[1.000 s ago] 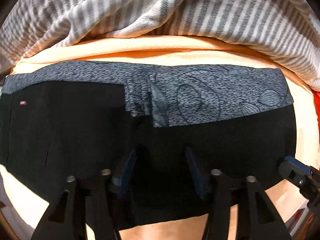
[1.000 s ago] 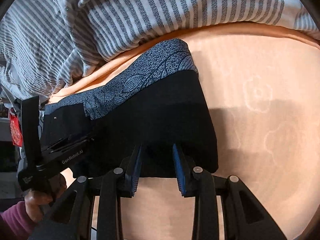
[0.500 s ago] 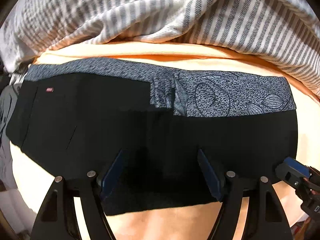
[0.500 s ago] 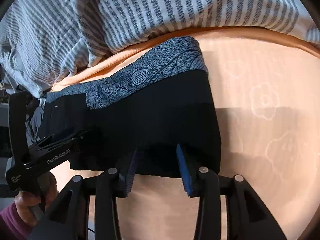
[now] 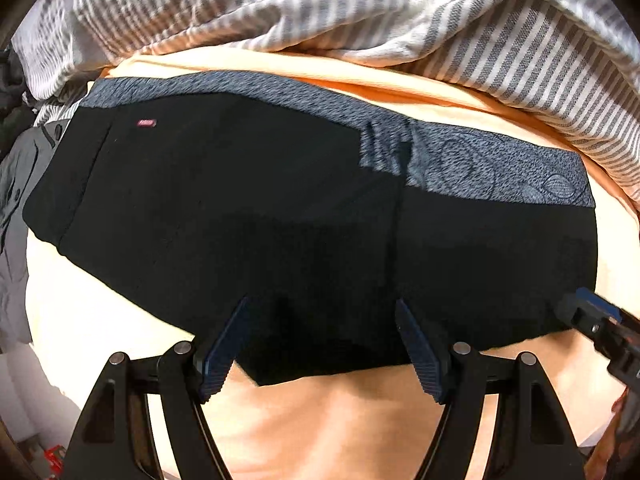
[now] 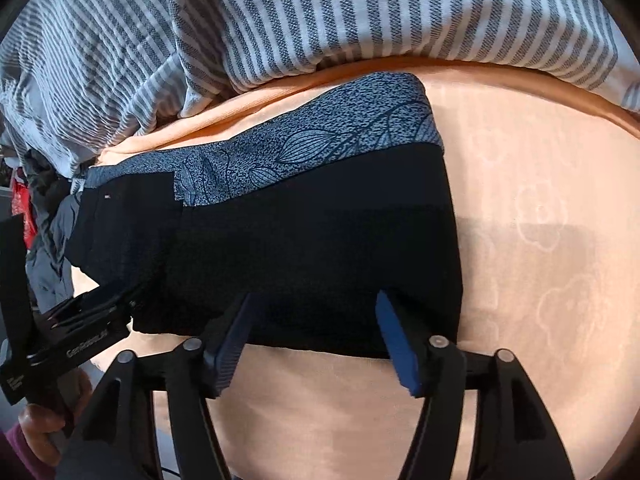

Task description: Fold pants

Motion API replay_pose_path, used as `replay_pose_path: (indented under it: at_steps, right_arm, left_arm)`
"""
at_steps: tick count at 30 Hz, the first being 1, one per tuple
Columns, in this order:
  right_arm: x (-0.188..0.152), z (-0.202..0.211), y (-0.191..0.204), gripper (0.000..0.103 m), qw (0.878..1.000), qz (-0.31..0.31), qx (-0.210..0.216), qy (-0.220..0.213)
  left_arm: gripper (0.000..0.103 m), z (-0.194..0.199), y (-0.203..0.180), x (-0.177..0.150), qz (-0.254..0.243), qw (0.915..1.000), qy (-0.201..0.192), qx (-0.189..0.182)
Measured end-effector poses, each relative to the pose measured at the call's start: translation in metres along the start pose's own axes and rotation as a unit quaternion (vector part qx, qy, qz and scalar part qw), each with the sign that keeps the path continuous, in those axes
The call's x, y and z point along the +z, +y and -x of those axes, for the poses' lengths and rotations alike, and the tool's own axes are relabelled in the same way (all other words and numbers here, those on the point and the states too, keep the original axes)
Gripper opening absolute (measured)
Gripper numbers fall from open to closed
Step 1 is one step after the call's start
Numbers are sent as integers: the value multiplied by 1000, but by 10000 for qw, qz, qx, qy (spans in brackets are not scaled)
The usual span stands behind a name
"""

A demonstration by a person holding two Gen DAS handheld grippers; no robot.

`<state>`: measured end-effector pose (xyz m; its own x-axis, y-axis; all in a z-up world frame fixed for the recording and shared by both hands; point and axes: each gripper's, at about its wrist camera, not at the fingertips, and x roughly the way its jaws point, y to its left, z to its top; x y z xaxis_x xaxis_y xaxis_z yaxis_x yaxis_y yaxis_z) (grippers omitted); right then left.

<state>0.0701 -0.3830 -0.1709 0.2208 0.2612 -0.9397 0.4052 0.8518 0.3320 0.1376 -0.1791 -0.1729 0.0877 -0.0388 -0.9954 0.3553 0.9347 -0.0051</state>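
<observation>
The black pants (image 5: 280, 216) lie folded flat on the orange sheet (image 5: 320, 420), with a blue-grey leaf-patterned band (image 5: 500, 168) along their far edge and a small pink label (image 5: 146, 122). My left gripper (image 5: 320, 320) hovers open over the pants' near edge with nothing pinched. In the right wrist view the pants (image 6: 312, 240) end at a straight right edge. My right gripper (image 6: 312, 310) is above their near hem. Its jaws are opening, and the cloth lies below them, not pressed. The left gripper (image 6: 80, 340) shows at the left, held by a hand (image 6: 36, 420).
A grey-and-white striped blanket (image 5: 360, 12) is bunched along the far side of the bed, close behind the pants. Grey clothing (image 5: 20, 184) hangs off the left edge. Bare orange sheet (image 6: 540, 260) stretches to the right of the pants.
The left gripper has lifted and drawn back, so more of the pants' left end shows, and its jaws have widened. The right gripper's jaws have spread wide over the hem.
</observation>
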Motion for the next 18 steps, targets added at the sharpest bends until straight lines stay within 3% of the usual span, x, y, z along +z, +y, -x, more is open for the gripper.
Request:
replay_pose_path:
  at_steps: [2, 8, 13, 18]
  right_arm:
    - [1, -2, 8, 79, 9999, -7, -107, -6]
    - [5, -10, 26, 83, 9979, -125, -620, 111]
    - [8, -5, 37, 83, 9962, -651, -537, 231]
    - [1, -13, 84, 83, 9971, -326, -583, 360]
  left_arm:
    - [76, 0, 11, -7, -51, 10000, 44, -46]
    - [76, 2, 52, -31, -159, 9996, 176, -157]
    - [76, 5, 104, -44, 89, 9995, 211, -233]
    - [76, 13, 157, -53, 496, 9982, 132, -297]
